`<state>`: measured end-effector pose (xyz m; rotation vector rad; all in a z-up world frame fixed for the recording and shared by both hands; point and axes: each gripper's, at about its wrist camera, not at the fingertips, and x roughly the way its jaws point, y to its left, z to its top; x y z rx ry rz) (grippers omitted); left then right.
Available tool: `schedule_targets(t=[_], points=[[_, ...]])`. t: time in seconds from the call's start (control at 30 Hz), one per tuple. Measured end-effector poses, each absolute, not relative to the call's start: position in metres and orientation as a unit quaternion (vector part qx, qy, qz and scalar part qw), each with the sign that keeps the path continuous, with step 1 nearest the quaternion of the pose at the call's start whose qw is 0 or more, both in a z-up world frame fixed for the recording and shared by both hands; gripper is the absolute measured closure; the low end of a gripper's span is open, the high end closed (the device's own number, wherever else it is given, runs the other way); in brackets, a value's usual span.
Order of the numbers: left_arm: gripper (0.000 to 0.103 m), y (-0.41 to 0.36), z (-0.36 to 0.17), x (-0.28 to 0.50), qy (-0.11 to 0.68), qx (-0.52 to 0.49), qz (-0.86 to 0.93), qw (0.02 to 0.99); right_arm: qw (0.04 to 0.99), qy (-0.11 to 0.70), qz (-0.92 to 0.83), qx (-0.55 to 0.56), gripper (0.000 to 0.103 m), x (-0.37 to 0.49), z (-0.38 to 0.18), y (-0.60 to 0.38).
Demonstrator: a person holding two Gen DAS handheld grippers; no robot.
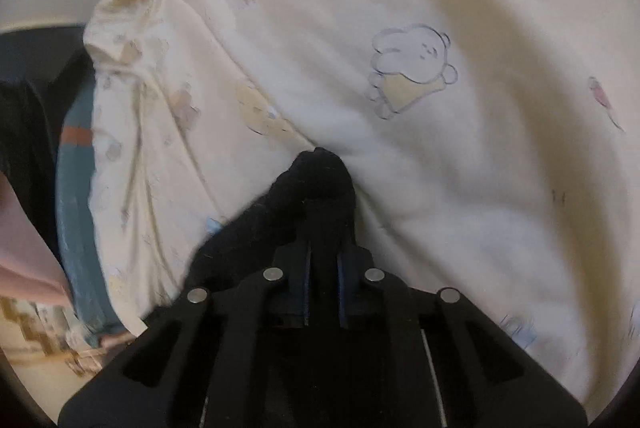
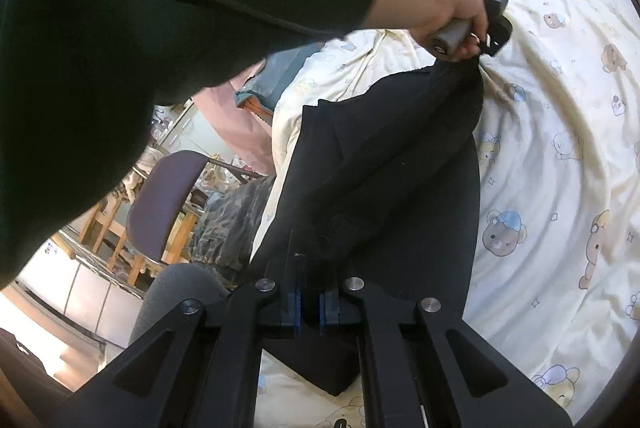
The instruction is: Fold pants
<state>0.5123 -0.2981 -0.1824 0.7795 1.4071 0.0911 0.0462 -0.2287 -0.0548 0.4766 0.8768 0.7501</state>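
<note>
Two grippers, one garment, one bed.

Duvet (image 2: 560, 155): cream, printed with bears and ice-cream cones, rumpled; fills the ground beneath and ahead of both tools.

Pants (image 2: 384, 163): black, partly folded, lying on the duvet and stretched between the two grippers. One end runs away from the right gripper up to the left one; the near end passes under the right tool's fingers.

Sleeve (image 2: 160, 7): dark green, crossing above the right gripper; the person's left hand (image 2: 448, 15) grips the grey handle of the far tool.

Chair (image 2: 164, 203): purple seat-back, left of the right gripper, off the bed.

Blue cushion or bedding edge (image 1: 76, 211): left of the left gripper, blurred, probably a pillow.

Right gripper (image 2: 309, 268): jaws drawn together on a fold of the black cloth at the near end.

Left gripper (image 1: 322, 187): pointed down at the duvet, jaws closed on a bunched tuft of the pants, which hides the fingertips; the cloth trails off to its left.
</note>
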Motion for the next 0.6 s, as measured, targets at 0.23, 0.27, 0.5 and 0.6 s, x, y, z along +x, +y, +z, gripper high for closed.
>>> schedule_targets(t=[0.23,0.27,0.5,0.6], points=[[0.097,-0.223,-0.085,0.521,0.625,0.241,-0.009,0.742,0.818,0.382,0.375,0.212,0.098,0.033,-0.046,-0.219],[0.097,-0.205,-0.071,0.521,0.623,0.219,-0.005,0.751,0.817,0.375,0.381,0.214,0.098,0.032,-0.044,-0.218],[0.097,-0.079,0.007,0.486,0.583,0.061,-0.044,0.809,0.799,0.344,0.450,0.199,0.098,0.019,-0.019,-0.182],[0.097,-0.012,0.011,0.463,0.567,0.001,-0.042,0.823,0.784,0.365,0.473,0.171,0.098,0.017,-0.018,-0.139]])
